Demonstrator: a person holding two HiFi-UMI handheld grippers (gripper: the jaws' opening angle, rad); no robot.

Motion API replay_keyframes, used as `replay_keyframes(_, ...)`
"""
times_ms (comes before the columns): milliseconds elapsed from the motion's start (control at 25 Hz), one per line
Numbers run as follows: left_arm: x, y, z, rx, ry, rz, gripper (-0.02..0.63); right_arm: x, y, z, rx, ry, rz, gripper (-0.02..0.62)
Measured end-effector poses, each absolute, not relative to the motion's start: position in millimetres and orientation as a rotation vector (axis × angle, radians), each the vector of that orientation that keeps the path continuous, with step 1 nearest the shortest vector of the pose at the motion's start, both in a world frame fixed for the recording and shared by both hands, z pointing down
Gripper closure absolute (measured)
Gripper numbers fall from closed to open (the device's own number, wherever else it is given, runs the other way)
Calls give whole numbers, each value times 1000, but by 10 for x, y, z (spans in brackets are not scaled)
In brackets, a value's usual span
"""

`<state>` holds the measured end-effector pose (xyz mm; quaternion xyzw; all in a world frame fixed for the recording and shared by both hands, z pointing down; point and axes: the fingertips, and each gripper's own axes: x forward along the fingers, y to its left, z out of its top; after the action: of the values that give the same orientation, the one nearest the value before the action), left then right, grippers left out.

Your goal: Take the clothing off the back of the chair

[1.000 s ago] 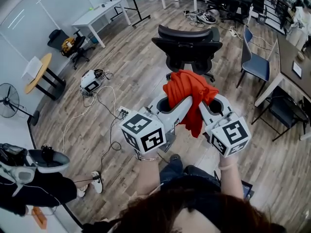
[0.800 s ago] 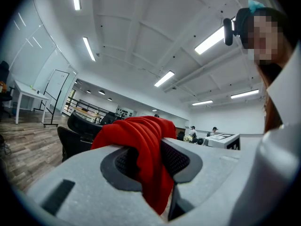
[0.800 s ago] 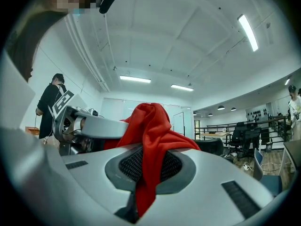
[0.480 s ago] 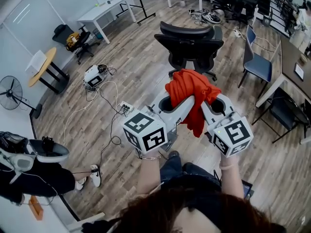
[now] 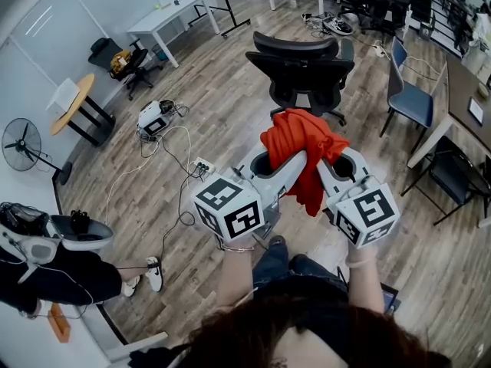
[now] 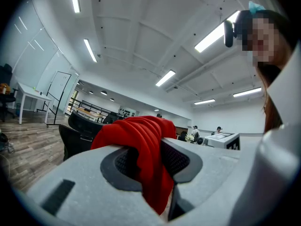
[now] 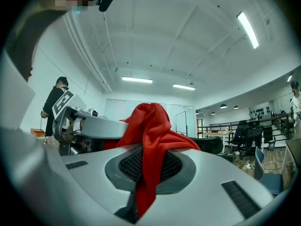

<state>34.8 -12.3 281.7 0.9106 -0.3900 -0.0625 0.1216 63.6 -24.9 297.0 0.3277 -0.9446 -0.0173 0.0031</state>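
Red garment (image 5: 301,138) fills both claws: the left gripper (image 6: 142,160) and the right gripper (image 7: 146,166) are each clenched on a fold of it. It hangs bunched between them, clear of the black chair (image 5: 303,66) beyond. It looks light, soft and limp, so thick gathered folds should give the surest hold.

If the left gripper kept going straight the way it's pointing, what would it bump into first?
Probably the black office chair: the left gripper, clamped on the red clothing, points toward it, though the gap between them is hard to judge.
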Motion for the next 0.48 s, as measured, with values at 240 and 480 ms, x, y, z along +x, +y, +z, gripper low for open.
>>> replay_keyframes(240, 427, -124, 2794, 2669, -1132, -183, 479, 713, -251, 2944, 1039, -2959, -64, 561)
replay_keyframes(480, 455, -132, 2773, 2678, -1122, -166, 479, 743, -260, 2931, 1051, -2947, -60, 561)
